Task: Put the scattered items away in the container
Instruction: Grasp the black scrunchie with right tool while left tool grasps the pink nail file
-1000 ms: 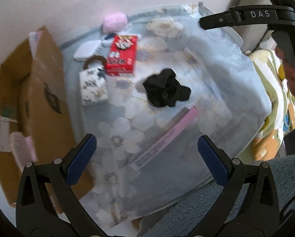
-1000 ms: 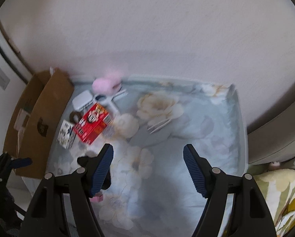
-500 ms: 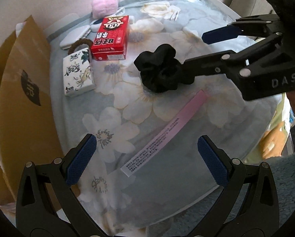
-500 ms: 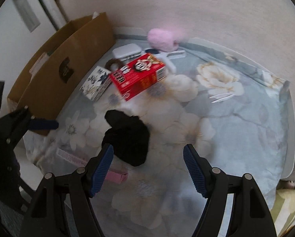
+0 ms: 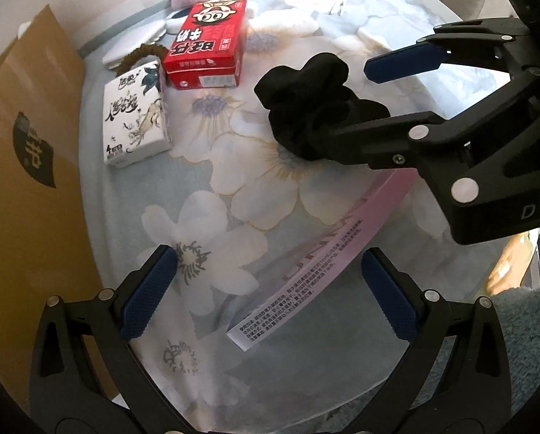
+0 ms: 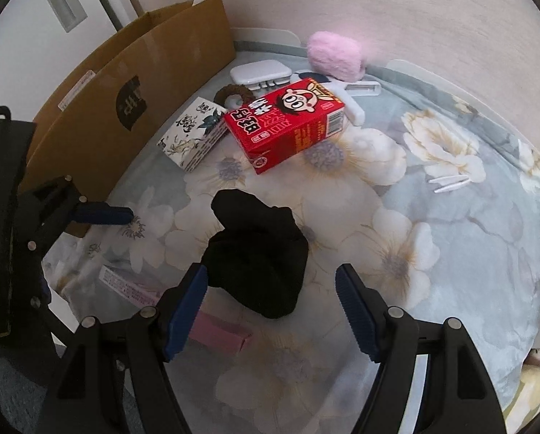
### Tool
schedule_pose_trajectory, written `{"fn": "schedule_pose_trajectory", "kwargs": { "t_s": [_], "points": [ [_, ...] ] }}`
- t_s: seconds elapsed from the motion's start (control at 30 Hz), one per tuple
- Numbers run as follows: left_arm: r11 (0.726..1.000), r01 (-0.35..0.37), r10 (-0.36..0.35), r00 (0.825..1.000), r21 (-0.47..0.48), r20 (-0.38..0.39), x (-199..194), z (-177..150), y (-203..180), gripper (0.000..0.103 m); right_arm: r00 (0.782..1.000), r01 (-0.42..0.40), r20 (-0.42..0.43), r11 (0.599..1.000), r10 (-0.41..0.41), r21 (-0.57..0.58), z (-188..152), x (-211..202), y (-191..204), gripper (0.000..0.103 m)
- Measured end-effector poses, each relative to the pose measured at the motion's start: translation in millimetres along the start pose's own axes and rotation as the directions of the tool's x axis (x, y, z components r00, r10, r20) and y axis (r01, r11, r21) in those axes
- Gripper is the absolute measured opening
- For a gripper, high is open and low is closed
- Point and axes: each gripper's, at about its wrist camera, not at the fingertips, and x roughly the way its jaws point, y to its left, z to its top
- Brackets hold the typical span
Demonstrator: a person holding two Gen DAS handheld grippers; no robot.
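Observation:
A black scrunchie [image 5: 306, 108] [image 6: 259, 253] lies mid-table on the floral cloth. My right gripper [image 6: 271, 311] is open, its jaws on either side of the scrunchie's near edge; it also shows in the left wrist view [image 5: 371, 97]. My left gripper [image 5: 270, 293] is open and empty, low over a long pink box [image 5: 324, 264] [image 6: 212, 329]. A red carton [image 5: 208, 50] [image 6: 284, 123], a white tissue pack [image 5: 136, 115] [image 6: 194, 137], a brown hair tie [image 5: 139, 54] and a pink fluffy item [image 6: 335, 54] lie farther back. The cardboard box [image 5: 27, 181] [image 6: 136, 83] stands at the left.
A white flat case [image 6: 260, 72], a white T-shaped tool [image 6: 356, 90] and white tweezers [image 6: 450, 184] lie toward the back and right. The wall [image 6: 378, 7] runs behind the table. The table edge [image 5: 342, 408] is close to me.
Both grippers have moved in closer and lower over the table. The right gripper has come down around the near side of the black scrunchie. Nothing has been picked up.

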Motion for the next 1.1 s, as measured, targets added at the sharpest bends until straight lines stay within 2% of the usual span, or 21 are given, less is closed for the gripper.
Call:
{"fn": "schedule_pose_trajectory", "kwargs": {
  "t_s": [0.23,0.33,0.4,0.47,0.57,0.67,0.73,0.77,0.8,0.83,0.9,1.1],
  "points": [
    [1.000,-0.007,0.007,1.000,-0.003,0.010,0,1,3,0.099,1.000,0.011,-0.009,1.000,-0.011,-0.015,5,7,3,0.069],
    [1.000,-0.002,0.001,1.000,0.008,0.028,-3,3,1,0.086,1.000,0.022,-0.016,0.999,-0.022,-0.030,6,12,5,0.069],
    [1.000,0.002,-0.003,0.999,0.024,0.032,-5,4,-1,0.078,1.000,0.020,-0.017,0.999,-0.021,-0.037,7,13,6,0.063],
    [0.999,0.011,-0.012,0.999,0.039,0.035,-7,4,-3,0.072,1.000,0.009,-0.025,0.999,-0.010,-0.032,8,16,6,0.044],
    [0.998,0.015,-0.017,0.999,0.055,0.035,-8,5,-4,0.068,1.000,0.012,-0.020,1.000,-0.012,-0.021,9,16,4,0.035],
    [0.998,0.018,-0.020,0.999,0.056,0.033,-8,5,-4,0.067,1.000,0.007,-0.018,1.000,-0.008,-0.014,9,15,3,0.035],
    [0.998,0.021,-0.023,0.999,0.059,0.038,-10,5,-3,0.057,1.000,0.011,-0.019,1.000,-0.011,-0.016,8,15,3,0.034],
    [0.998,0.022,-0.025,0.999,0.063,0.048,-12,5,-3,0.038,1.000,0.015,-0.018,1.000,-0.015,-0.018,8,15,3,0.032],
    [0.998,0.024,-0.027,0.998,0.063,0.050,-13,6,-2,0.025,1.000,0.020,-0.014,1.000,-0.020,-0.016,8,14,3,0.029],
    [0.998,0.029,-0.032,0.998,0.061,0.045,-14,7,-1,0.024,1.000,0.022,-0.011,1.000,-0.022,-0.013,8,14,3,0.023],
    [0.998,0.016,-0.018,0.999,0.061,0.046,-14,7,1,0.014,1.000,0.021,0.000,1.000,-0.021,0.010,7,11,0,0.020],
    [0.999,0.014,-0.016,0.999,0.050,0.041,-16,9,5,0.013,0.999,0.031,0.025,0.998,-0.033,0.055,7,2,-8,0.017]
  ]
}}
